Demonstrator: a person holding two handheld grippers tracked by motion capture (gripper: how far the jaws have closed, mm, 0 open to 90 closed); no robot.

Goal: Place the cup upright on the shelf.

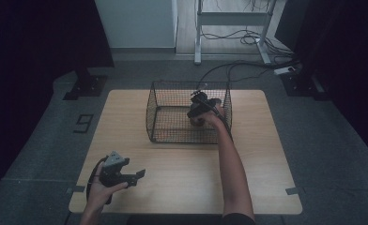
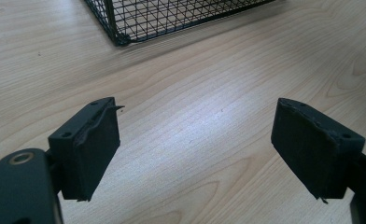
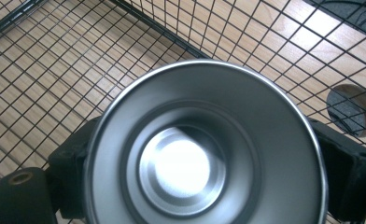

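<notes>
- The bench (image 1: 182, 187) is pale wood with a visible grain and rounded corners.
- A black wire basket (image 1: 172, 101) with a fine square mesh stands on its far half, open at the top.
- The right gripper (image 1: 198, 112) reaches down inside the basket at its right side; the forearm crosses over the near wall.
- In the right gripper view its fingers (image 3: 73, 172) press on either side of a round, smooth metal cup (image 3: 204, 144), seen mouth-on, with a thin bright rim and a shiny flat bottom.
- Whether the cup rests on the basket floor is hard to judge.
- A round hole (image 3: 354, 109) in the bench shows through the mesh.
- The left gripper (image 1: 130, 177) hovers over the near left of the bench, its matte black fingers (image 2: 90, 149) spread wide with only bare wood between them.
</notes>
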